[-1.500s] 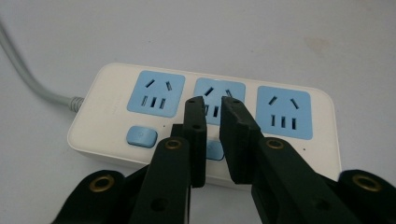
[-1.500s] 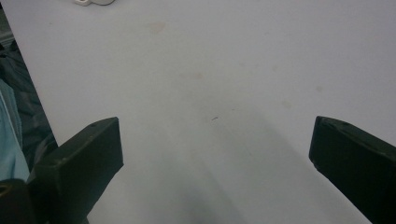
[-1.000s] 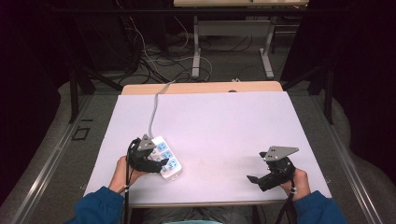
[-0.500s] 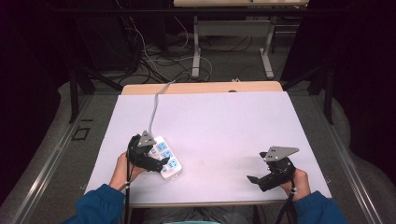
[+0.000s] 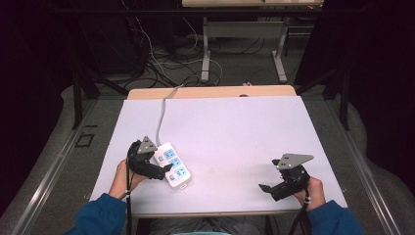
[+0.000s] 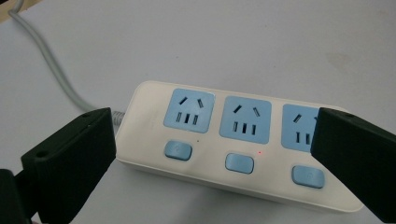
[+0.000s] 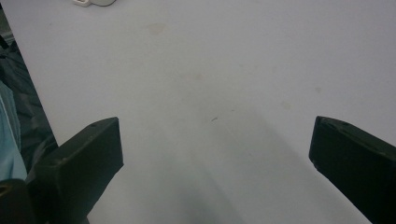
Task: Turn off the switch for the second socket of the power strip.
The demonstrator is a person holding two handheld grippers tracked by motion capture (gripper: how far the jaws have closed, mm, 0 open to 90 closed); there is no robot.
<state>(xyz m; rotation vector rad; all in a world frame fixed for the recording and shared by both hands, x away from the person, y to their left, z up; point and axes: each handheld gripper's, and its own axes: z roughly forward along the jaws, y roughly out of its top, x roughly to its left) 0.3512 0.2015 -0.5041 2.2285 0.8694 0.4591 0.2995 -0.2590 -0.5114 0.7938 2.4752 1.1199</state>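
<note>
A white power strip (image 5: 172, 166) with three blue sockets and three blue buttons lies flat on the white table (image 5: 235, 127), near its front left. In the left gripper view the power strip (image 6: 233, 140) sits between and just beyond the two black jaws, and a small red light (image 6: 259, 152) glows by the middle button. My left gripper (image 5: 163, 172) is open; its jaws have just been opening and stand wide on either side of the strip without pressing on it. My right gripper (image 5: 270, 178) rests open at the front right, with bare table between its jaws (image 7: 212, 149).
The strip's grey cable (image 5: 160, 117) runs back across the table and off its far edge. A wooden edge (image 5: 210, 91) shows behind the white top. Desk legs and loose wires stand on the floor beyond. The table's front edge lies close to both hands.
The left gripper's jaws have spread wider around the power strip, which has stayed in place. The right hand and gripper have not moved.
</note>
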